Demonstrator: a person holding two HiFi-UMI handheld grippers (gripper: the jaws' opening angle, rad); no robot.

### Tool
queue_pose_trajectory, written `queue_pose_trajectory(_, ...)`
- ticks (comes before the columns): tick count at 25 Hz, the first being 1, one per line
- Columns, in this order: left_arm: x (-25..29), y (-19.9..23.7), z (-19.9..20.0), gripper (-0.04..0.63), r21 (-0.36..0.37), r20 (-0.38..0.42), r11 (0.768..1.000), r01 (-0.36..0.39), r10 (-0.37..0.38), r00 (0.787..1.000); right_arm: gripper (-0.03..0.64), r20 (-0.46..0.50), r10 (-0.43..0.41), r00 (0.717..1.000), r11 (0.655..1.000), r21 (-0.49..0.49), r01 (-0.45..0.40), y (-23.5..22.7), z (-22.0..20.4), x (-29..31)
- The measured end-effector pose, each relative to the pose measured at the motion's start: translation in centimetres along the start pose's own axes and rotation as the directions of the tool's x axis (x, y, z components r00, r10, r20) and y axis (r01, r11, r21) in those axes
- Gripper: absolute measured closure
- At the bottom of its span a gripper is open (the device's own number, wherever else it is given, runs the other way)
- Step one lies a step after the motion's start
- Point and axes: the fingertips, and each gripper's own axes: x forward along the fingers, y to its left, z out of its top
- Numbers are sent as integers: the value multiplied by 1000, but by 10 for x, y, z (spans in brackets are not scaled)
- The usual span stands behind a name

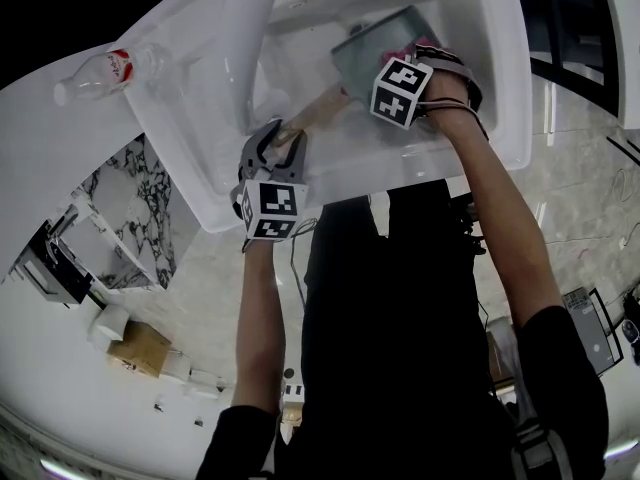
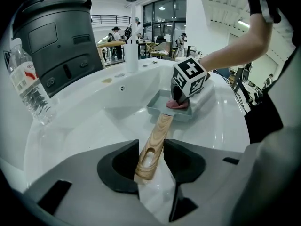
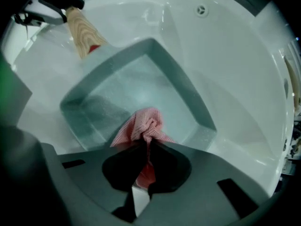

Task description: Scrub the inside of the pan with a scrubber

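A grey square pan [image 1: 372,40] with a wooden handle [image 1: 318,114] lies in the white sink [image 1: 490,58]. My left gripper [image 1: 283,140] is shut on the end of the handle [image 2: 157,136], which fills the gap between its jaws [image 2: 151,158]. In the right gripper view a pink mesh scrubber [image 3: 144,125] is pinched in my right gripper [image 3: 145,157] and rests on the pan's floor [image 3: 136,76] near its front wall. The left gripper view shows the scrubber [image 2: 177,105] inside the pan [image 2: 159,107], under the right gripper's marker cube [image 2: 189,77].
A clear plastic water bottle [image 1: 105,71] lies on the sink's rim at the left, also visible as the bottle [image 2: 27,84] beside a large dark grey bin [image 2: 56,36]. A tap column [image 2: 131,55] stands at the far rim. The overflow hole [image 3: 201,9] is in the basin wall.
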Motion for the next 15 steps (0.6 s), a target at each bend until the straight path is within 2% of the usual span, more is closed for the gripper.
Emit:
queue_pose_trajectory(2, 0, 0, 0, 413, -1, -1, 1000, -6, 6, 1000, 578, 87, 82, 993, 996, 9, -83, 19, 19, -9)
queue_pose_trajectory(5, 1, 0, -1, 413, -3, -7, 1000, -9, 9, 1000, 577, 197, 191, 962, 979, 30, -200, 46, 45, -22)
queue_pose_trajectory(10, 1, 0, -1, 413, -2, -14, 1000, -11, 11, 1000, 577, 279, 275, 920, 961, -38, -275, 69, 62, -33)
queue_pose_trajectory(12, 1, 0, 0, 413, 0, -14, 1000, -14, 14, 1000, 577, 269, 275, 923, 961, -69, -267, 69, 58, -31)
queue_pose_trajectory(15, 1, -1, 0, 413, 5, -15, 1000, -23, 23, 1000, 575, 208, 234, 950, 972, -60, -226, 54, 40, -22)
